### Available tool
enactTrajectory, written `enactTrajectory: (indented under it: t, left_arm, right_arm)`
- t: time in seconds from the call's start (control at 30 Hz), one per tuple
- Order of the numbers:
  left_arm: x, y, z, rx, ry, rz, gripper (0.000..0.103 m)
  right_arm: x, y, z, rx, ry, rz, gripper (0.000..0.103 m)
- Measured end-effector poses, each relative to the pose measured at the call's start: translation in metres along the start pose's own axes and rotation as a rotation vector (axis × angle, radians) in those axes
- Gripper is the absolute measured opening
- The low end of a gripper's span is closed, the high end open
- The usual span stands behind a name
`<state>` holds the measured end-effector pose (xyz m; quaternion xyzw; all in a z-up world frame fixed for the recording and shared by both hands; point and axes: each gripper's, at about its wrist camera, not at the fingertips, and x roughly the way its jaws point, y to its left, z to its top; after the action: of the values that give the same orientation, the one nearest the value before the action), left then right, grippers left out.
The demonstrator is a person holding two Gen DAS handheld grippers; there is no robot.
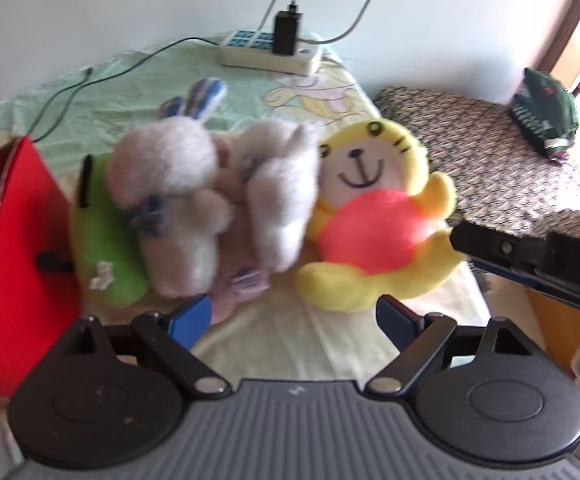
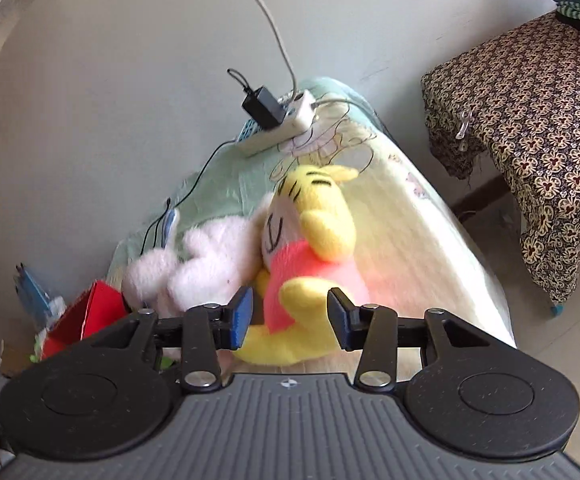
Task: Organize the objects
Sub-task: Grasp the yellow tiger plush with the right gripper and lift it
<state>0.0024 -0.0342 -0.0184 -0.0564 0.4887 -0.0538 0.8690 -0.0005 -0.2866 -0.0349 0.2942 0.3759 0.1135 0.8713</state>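
A yellow plush toy with a pink belly (image 1: 374, 216) lies on the cloth-covered table (image 1: 290, 344), beside a white plush rabbit with blue striped ears (image 1: 194, 184) and a green plush (image 1: 102, 240). My left gripper (image 1: 294, 320) is open just in front of the toys, its fingers apart with nothing between them. My right gripper (image 2: 290, 316) is open with the yellow plush's (image 2: 306, 256) leg between its fingers. The right gripper's body (image 1: 530, 260) shows at the right edge of the left wrist view. The white rabbit (image 2: 194, 264) lies left of the yellow plush.
A red open box (image 1: 18, 248) stands at the table's left; it also shows as the red box (image 2: 86, 316). A power strip with a black charger (image 1: 274, 48) and cables lies at the back by the wall. A patterned-cloth surface (image 2: 530, 120) with a dark bag (image 1: 546, 116) stands to the right.
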Motion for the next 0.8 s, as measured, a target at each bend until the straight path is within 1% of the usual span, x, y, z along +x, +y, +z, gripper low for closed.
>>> enactTrajectory:
  t: [0.07, 0.17, 0.2, 0.37, 0.4, 0.53, 0.67, 0.77, 0.8]
  left_arm:
    - [0.001, -0.007, 0.004, 0.013, -0.016, -0.053, 0.088]
    - [0.006, -0.021, 0.010, 0.048, -0.042, -0.108, 0.088]
    - [0.010, -0.025, 0.012, 0.059, -0.041, -0.129, 0.088]
    - [0.036, -0.040, 0.020, 0.095, -0.016, -0.203, 0.088]
    - [0.042, -0.041, 0.022, 0.097, -0.008, -0.212, 0.088]
    - [0.058, -0.039, 0.028, 0.081, 0.009, -0.259, 0.088]
    - [0.076, -0.034, 0.033, 0.048, 0.030, -0.282, 0.088]
    - [0.082, -0.034, 0.032, 0.060, 0.031, -0.284, 0.088]
    - [0.083, -0.035, 0.031, 0.068, 0.029, -0.286, 0.088]
  right_arm:
    - [0.004, -0.009, 0.009, 0.026, -0.010, -0.009, 0.047]
    - [0.016, -0.023, 0.019, 0.056, 0.003, -0.010, 0.050]
    - [0.021, -0.027, 0.022, 0.063, 0.010, -0.005, 0.052]
    - [0.050, -0.043, 0.032, 0.078, 0.080, 0.088, 0.057]
    - [0.055, -0.045, 0.034, 0.081, 0.093, 0.102, 0.059]
    - [0.077, -0.058, 0.038, 0.117, 0.157, 0.149, 0.060]
    - [0.094, -0.066, 0.040, 0.136, 0.206, 0.196, 0.060]
    - [0.103, -0.072, 0.040, 0.165, 0.246, 0.253, 0.059]
    - [0.107, -0.073, 0.039, 0.174, 0.257, 0.270, 0.057]
